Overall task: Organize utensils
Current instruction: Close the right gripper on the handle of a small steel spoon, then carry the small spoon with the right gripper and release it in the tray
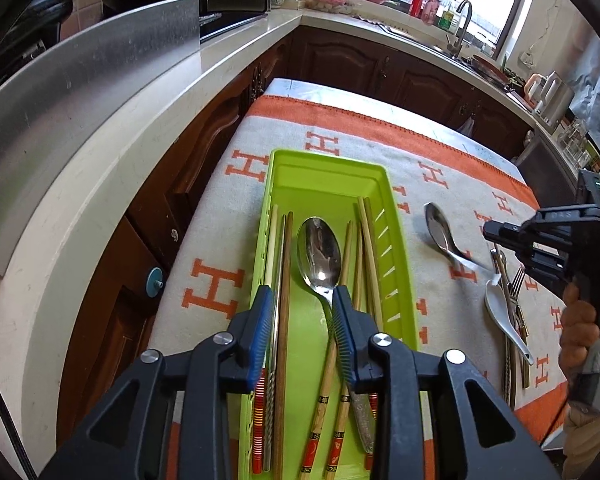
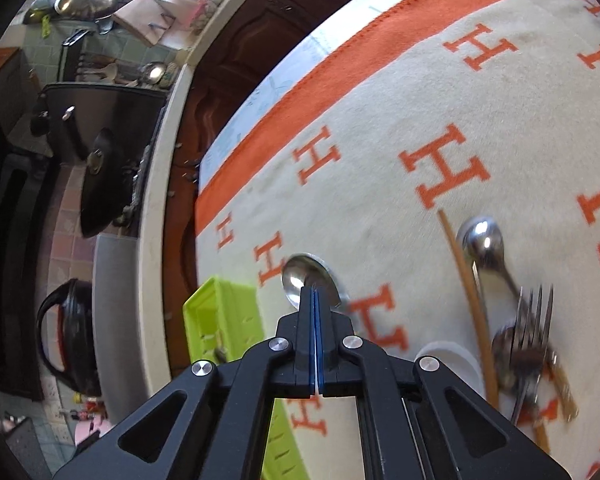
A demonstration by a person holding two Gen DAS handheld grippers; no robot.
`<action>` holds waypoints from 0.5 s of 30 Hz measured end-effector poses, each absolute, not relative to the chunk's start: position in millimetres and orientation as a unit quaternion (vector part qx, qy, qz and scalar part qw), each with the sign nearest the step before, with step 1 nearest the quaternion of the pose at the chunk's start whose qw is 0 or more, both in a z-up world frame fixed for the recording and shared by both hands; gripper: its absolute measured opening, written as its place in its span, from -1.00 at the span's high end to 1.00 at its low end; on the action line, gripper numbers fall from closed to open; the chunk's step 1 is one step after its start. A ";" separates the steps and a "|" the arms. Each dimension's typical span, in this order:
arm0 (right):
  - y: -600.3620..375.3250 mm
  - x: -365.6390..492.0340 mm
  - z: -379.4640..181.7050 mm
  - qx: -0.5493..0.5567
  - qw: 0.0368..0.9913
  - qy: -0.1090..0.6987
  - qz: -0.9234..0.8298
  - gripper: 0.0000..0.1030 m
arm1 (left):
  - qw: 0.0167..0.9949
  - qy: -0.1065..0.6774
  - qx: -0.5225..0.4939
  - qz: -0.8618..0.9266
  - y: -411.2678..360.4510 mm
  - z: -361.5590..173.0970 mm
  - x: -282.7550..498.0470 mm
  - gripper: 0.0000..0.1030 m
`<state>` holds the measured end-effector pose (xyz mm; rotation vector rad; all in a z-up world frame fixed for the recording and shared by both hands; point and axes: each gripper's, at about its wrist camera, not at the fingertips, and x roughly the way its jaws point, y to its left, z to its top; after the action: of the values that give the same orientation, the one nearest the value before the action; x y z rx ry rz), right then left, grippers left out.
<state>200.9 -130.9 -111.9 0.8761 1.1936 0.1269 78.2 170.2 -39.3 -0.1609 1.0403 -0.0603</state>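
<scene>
A: Claws first. Right claw (image 2: 315,290): pads pressed together on the neck of a steel spoon (image 2: 308,278), bowl jutting just past the tips. Left claw (image 1: 303,300): jaws apart, nothing pinched, hanging over the green tray (image 1: 396,216).

B: Landmark is the tray, then. What lies in it?

A: One large steel spoon (image 1: 319,254) along the middle, bowl at the far end, handle passing close by the left claw's right pad. Chopsticks (image 1: 282,264) on both sides of it, wood and bamboo, some with red patterned ends at the near end of the tray.

B: And outside the tray?

A: All to its right, on the orange-lettered cloth (image 1: 440,148) over the bench. The held spoon is near the tray's right wall; whether its bowl is clear of the cloth I cannot tell. Further right, a loose pile: white ceramic spoon (image 1: 504,316), fork (image 2: 534,320), another steel spoon (image 2: 482,240), a single chopstick (image 2: 466,280) and more.

B: Handling notes?

A: Steel spoons: stiff, light, smooth, likely to swivel in the pads if taken at the end. Take them at the neck, as the right claw does. Ceramic spoon: brittle, so set it down, don't drop it. Chopsticks: thin, apt to roll; grip mid-length. The fork lies tangled across the pile and may drag its neighbours.
</scene>
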 end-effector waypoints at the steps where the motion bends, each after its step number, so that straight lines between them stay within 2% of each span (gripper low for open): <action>1: -126.9 194.9 -104.9 0.395 0.740 0.541 0.063 1.00 | 0.866 0.493 -0.075 -0.028 168.6 -37.1 76.1 0.37; 7: -106.3 174.6 -89.8 0.327 0.754 0.566 0.058 0.98 | 0.869 0.487 -0.080 -0.032 163.9 -28.5 66.6 0.34; 8: -104.1 175.4 -91.6 0.317 0.755 0.571 0.060 0.93 | 0.870 0.486 -0.079 -0.033 162.4 -27.3 65.0 0.30; 9: -101.3 178.0 -93.4 0.298 0.761 0.573 0.057 0.86 | 0.871 0.485 -0.077 -0.032 160.9 -26.4 63.6 0.25; 11: -103.3 184.1 -97.2 0.256 0.783 0.566 0.037 0.31 | 0.872 0.482 -0.075 -0.032 159.4 -25.1 60.5 0.20; 12: -102.9 187.8 -97.0 0.237 0.797 0.554 0.026 0.24 | 0.872 0.482 -0.075 -0.032 158.8 -24.9 59.6 0.19; 15: -101.9 202.4 -101.1 0.213 0.810 0.546 0.030 0.24 | 0.871 0.485 -0.074 -0.030 158.6 -26.4 57.9 0.18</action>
<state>202.4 -101.9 -101.1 0.4557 1.1659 0.0639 57.9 158.6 -26.4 -0.1551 1.0130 -0.0625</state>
